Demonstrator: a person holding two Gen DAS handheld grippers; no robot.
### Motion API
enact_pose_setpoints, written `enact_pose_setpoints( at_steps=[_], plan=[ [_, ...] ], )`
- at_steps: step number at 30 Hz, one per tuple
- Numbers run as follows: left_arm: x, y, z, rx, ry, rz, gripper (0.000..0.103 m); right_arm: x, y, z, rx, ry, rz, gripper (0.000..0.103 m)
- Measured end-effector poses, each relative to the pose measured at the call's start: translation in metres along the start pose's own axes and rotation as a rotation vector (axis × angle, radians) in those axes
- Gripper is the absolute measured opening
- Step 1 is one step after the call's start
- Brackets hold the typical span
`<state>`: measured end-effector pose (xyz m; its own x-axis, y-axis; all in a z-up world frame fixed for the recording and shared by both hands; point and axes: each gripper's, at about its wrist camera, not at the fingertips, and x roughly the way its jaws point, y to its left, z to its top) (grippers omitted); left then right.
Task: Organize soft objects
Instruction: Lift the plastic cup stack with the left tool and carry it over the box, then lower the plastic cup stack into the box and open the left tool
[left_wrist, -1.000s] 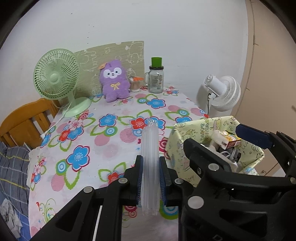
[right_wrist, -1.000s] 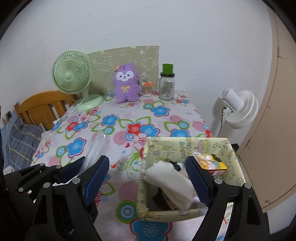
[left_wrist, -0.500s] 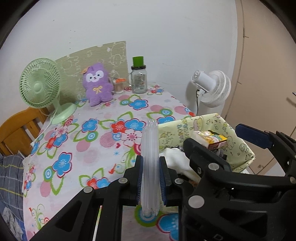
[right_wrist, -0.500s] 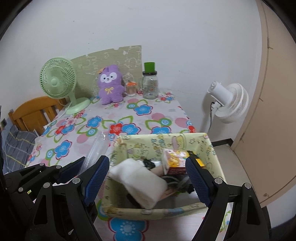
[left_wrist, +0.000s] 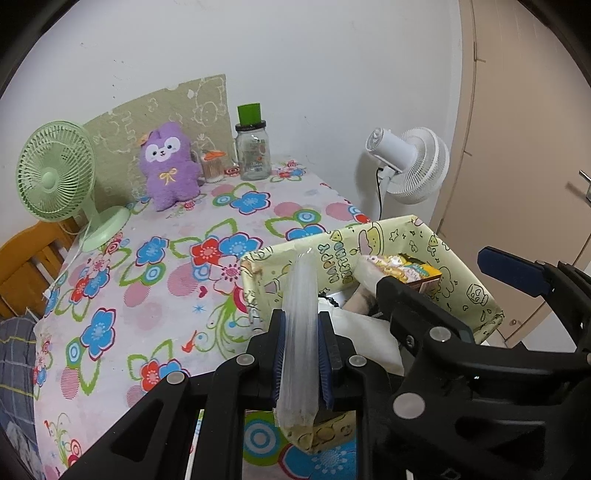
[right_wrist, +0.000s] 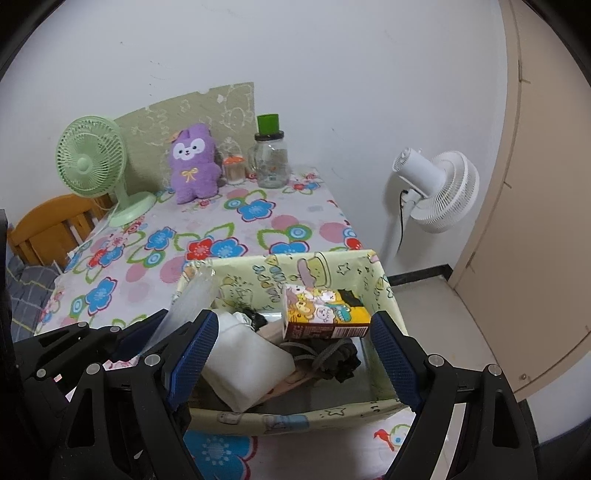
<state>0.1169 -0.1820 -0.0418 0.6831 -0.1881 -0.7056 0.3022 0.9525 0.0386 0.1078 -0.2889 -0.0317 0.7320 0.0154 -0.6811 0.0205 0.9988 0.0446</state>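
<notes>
My left gripper (left_wrist: 301, 332) is shut on a long clear plastic packet (left_wrist: 300, 325), whose far end reaches over the left wall of a pale yellow cartoon-print box (left_wrist: 332, 254). The packet (right_wrist: 192, 299) also shows at the box's left corner in the right wrist view. My right gripper (right_wrist: 293, 354) stands open above the box (right_wrist: 295, 417), its blue pads over the left and right walls, holding nothing. Inside lie a white soft pack (right_wrist: 247, 369), a colourful carton (right_wrist: 325, 314) and dark cords (right_wrist: 332, 358). A purple plush toy (left_wrist: 168, 166) sits upright at the table's far end.
On the flowered tablecloth (left_wrist: 147, 288) stand a green desk fan (left_wrist: 55, 177), a glass jar with a green lid (left_wrist: 253, 147) and a small orange-lidded jar (left_wrist: 212, 166). A white floor fan (left_wrist: 410, 166) and a beige door (left_wrist: 524, 147) are at the right, a wooden chair (left_wrist: 22, 266) at the left.
Both grippers have moved right and slightly down, toward the box. The packet's tip is now over the box's left wall, and the right jaws now straddle the box.
</notes>
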Motion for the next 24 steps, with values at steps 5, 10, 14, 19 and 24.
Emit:
enact_pose_setpoints(
  at_steps=[5,10,14,19,24],
  plan=[
    [0.013,-0.006,0.002,0.011,0.021,-0.013,0.015,0.012,-0.009,0.000,0.012,0.021,-0.014,0.087],
    [0.029,-0.012,0.005,0.019,0.044,-0.021,0.015,0.023,-0.016,-0.001,0.026,0.042,-0.020,0.087],
    [0.037,-0.017,0.010,0.033,0.051,-0.024,0.015,0.032,-0.024,0.000,0.045,0.054,-0.028,0.087],
    [0.047,-0.020,0.015,0.042,0.057,-0.030,0.016,0.040,-0.031,0.004,0.059,0.064,-0.036,0.087],
    [0.051,-0.019,0.017,0.031,0.067,-0.031,0.043,0.043,-0.032,0.004,0.065,0.067,-0.028,0.087]
  ],
)
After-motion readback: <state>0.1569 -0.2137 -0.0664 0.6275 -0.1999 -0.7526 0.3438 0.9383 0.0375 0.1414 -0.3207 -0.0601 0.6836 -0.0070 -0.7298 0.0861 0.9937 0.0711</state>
